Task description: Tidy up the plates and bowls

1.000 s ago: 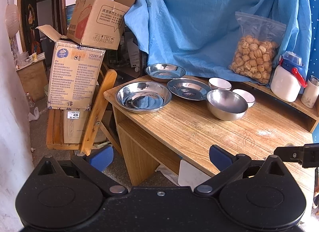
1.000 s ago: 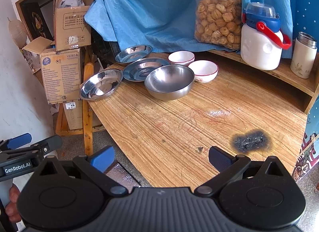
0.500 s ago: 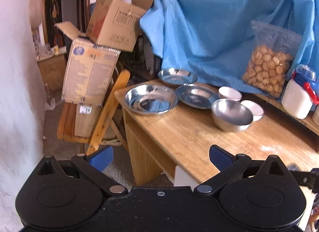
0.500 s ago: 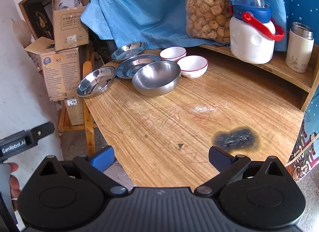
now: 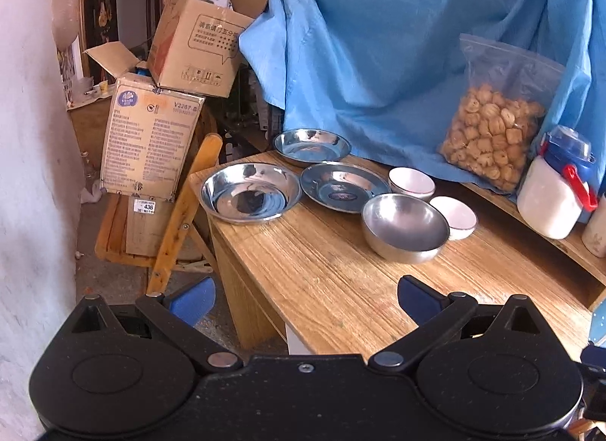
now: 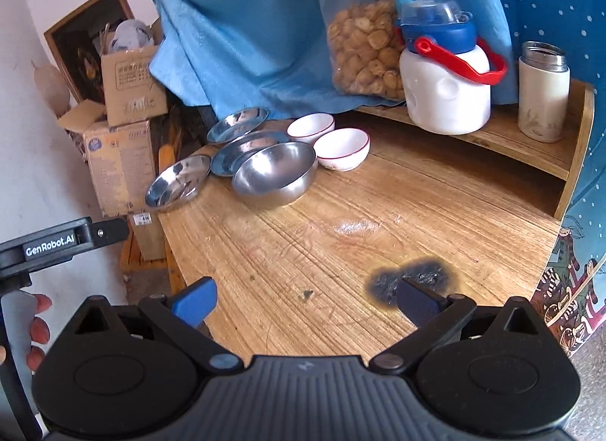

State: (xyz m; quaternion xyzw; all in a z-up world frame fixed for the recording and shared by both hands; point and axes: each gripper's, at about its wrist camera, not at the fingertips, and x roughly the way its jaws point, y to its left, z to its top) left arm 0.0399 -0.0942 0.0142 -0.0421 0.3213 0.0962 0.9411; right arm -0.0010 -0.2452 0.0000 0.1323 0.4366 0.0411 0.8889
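On the wooden worktop [image 5: 341, 289] the dishes sit in a loose cluster at the far left corner, none stacked yet.

Going left to right in the left wrist view: the deep steel plate [image 5: 250, 191] lies nearest the worktop's left edge. Behind it is a second steel plate [image 5: 311, 144] by the blue cloth [image 5: 378, 43], then a flatter steel plate [image 5: 344, 186] just beside both. All three look thin, light and stiff, but polished and slippery. I judge the raised rim the only place to pinch, with one finger over the lip and one under.

Next comes the steel bowl [image 5: 405, 227], rounder and deeper, so likely to rock or skate if pushed. Its near rim is free for a grip.

Behind it stand two white bowls, one [image 5: 411, 183] further back and one [image 5: 454, 216] touching or almost touching the steel bowl. These look ceramic, heavier and chippable, so they should be set down gently and taken by the rim wall.

The left hand-held gripper [image 5: 305, 299] hangs over the worktop's near left corner with fingers spread and nothing between them. The right hand-held gripper [image 6: 306, 299] is likewise spread and empty, low over the near worktop by a dark scorch mark [image 6: 411, 276], well apart from the dishes
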